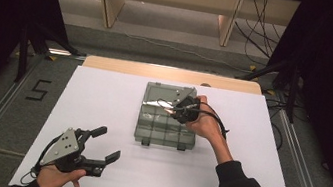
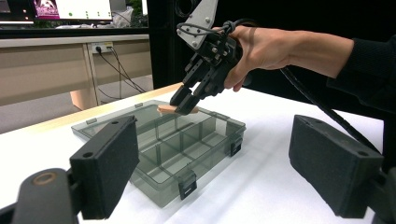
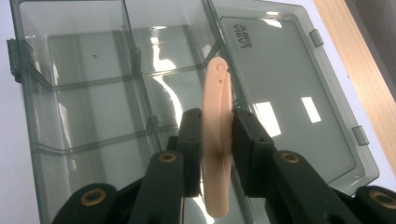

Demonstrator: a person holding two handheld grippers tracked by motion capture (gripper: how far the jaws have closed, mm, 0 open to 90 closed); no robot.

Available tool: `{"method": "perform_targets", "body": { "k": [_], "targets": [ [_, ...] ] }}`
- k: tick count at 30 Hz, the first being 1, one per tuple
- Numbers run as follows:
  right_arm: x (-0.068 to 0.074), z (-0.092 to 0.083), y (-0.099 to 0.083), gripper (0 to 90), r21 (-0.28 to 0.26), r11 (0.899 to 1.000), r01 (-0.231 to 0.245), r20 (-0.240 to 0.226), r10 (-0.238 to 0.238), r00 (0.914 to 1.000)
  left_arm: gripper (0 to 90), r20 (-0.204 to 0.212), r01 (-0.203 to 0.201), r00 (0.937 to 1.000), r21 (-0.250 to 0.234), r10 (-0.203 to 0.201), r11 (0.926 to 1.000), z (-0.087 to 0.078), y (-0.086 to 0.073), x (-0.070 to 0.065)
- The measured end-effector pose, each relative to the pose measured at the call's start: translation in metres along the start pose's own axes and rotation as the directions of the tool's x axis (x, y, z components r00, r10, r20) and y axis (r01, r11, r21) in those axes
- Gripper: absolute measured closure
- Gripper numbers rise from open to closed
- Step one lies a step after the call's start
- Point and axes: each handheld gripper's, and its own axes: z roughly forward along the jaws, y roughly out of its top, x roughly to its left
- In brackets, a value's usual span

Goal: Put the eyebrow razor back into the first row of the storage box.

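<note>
right gripper: jaws closed on a peach-coloured clip, pinched at mid-length between the black pads. clip: slim, curved, smooth matt plastic, rounded tip with a small pivot dot; held edge-up over the open compartment box, above the divider beside the lid. box: smoky transparent, latched front, laid on the white table. left gripper: jaws spread wide, nothing held, well apart from the box.

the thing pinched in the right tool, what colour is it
Pale peach-pink; the curved piece shows best in the right gripper view, clamped in the right tool.
</note>
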Motion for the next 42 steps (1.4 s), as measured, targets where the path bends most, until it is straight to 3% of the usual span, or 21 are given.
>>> {"method": "perform_targets", "body": {
  "k": [16,24,33,39,42],
  "targets": [
    [-0.001,0.012,-0.004,74.2,0.04,0.999,-0.005,-0.022,0.006,0.9997,15.9,-0.003,0.0,1.0,-0.001,0.0,1.0,-0.001,0.0,0.0],
    [-0.001,0.015,-0.006,73.2,0.053,0.998,-0.029,-0.036,0.031,0.9989,15.9,-0.003,0.0,1.0,0.0,0.0,1.0,-0.001,0.0,0.0],
    [-0.001,0.015,-0.006,66.6,0.054,0.998,-0.041,-0.034,0.043,0.9985,16.0,-0.002,-0.002,1.0,-0.001,0.002,1.0,-0.001,0.001,0.0],
    [0.0,0.006,-0.003,56.4,0.043,0.994,-0.098,-0.049,0.1,0.9938,16.0,-0.003,-0.002,1.0,-0.002,0.002,1.0,-0.001,0.001,0.0],
    [0.002,0.001,0.0,49.9,0.04,0.991,-0.125,-0.031,0.126,0.9915,16.0,-0.004,-0.004,1.0,-0.001,0.004,1.0,-0.001,0.001,0.001]
  ]
}}
